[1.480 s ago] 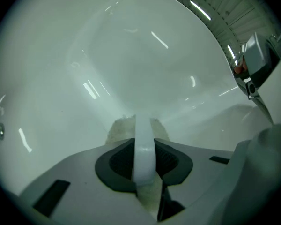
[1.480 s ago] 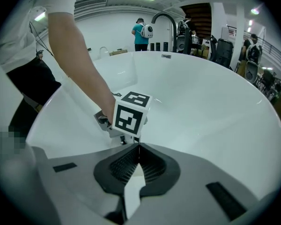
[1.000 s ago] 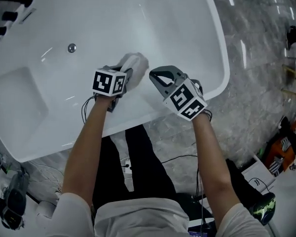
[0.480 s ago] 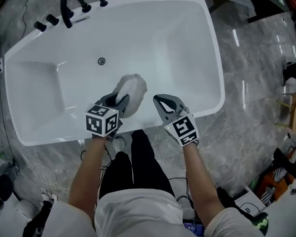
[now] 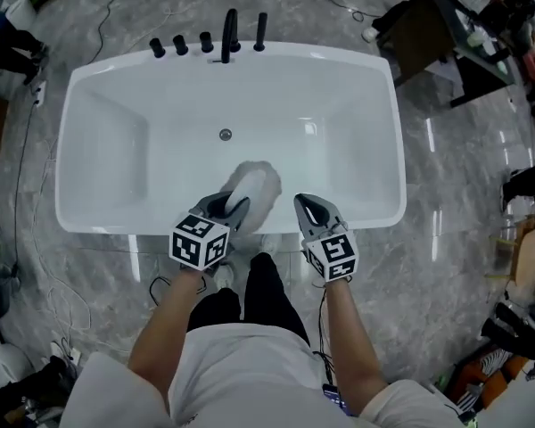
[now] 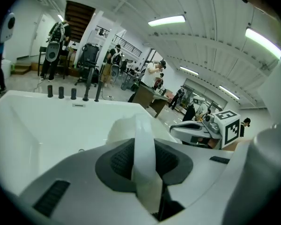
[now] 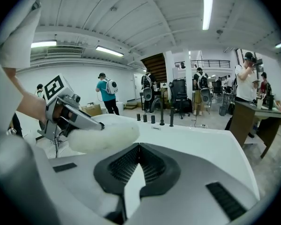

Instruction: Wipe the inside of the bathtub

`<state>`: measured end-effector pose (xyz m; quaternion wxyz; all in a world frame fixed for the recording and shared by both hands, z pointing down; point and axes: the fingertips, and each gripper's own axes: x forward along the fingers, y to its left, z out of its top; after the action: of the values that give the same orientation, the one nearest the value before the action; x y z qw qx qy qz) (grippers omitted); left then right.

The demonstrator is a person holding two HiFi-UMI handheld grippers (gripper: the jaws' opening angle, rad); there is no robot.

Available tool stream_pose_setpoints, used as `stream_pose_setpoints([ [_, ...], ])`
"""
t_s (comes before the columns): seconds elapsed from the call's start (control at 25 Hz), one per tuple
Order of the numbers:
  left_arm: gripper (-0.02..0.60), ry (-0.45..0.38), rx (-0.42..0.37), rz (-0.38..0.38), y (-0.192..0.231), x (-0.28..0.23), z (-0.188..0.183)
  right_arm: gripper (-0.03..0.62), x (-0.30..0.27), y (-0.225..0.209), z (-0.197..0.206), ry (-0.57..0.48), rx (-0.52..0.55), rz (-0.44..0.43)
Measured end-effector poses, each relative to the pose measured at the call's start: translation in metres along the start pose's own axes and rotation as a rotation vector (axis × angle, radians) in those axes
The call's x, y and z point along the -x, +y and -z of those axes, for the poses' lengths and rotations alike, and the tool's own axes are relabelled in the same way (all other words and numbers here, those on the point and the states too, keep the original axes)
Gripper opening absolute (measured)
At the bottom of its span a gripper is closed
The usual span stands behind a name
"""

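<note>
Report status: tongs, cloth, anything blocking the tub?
Left tongs shut on white fluffy cloth, over the bathtub near inner wall. Right tongs shut, empty, alongside. Basin holds only the drain; nothing in the way.

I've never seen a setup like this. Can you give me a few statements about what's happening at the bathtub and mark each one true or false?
1. The left gripper holds a white fluffy cloth. True.
2. The right gripper grips a sponge. False: it is shut with nothing in it.
3. The taps are black. True.
4. The taps sit on the side of the bathtub nearest the person. False: they stand on the far rim.
</note>
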<state>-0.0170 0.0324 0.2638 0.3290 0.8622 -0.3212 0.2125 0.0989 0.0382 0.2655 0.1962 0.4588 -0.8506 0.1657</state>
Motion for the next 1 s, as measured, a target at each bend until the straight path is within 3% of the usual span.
stream_pose_setpoints([
  [0.28, 0.092, -0.131, -0.016, 0.000, -0.011, 0.110, -0.012, 0.018, 0.039, 0.073, -0.041, -0.068, 0.008, 0.023],
  [0.4, 0.092, -0.179, -0.060, -0.004, -0.017, 0.151, -0.013, 0.018, 0.059, 0.099, -0.061, -0.120, 0.005, 0.024],
  [0.64, 0.094, -0.250, -0.101, -0.030, -0.015, 0.218, 0.004, 0.018, 0.106, 0.146, -0.078, -0.182, -0.022, 0.019],
  [1.0, 0.094, -0.365, -0.094, -0.123, -0.024, 0.263, 0.009, 0.018, 0.147, 0.153, -0.098, -0.228, -0.009, -0.023],
])
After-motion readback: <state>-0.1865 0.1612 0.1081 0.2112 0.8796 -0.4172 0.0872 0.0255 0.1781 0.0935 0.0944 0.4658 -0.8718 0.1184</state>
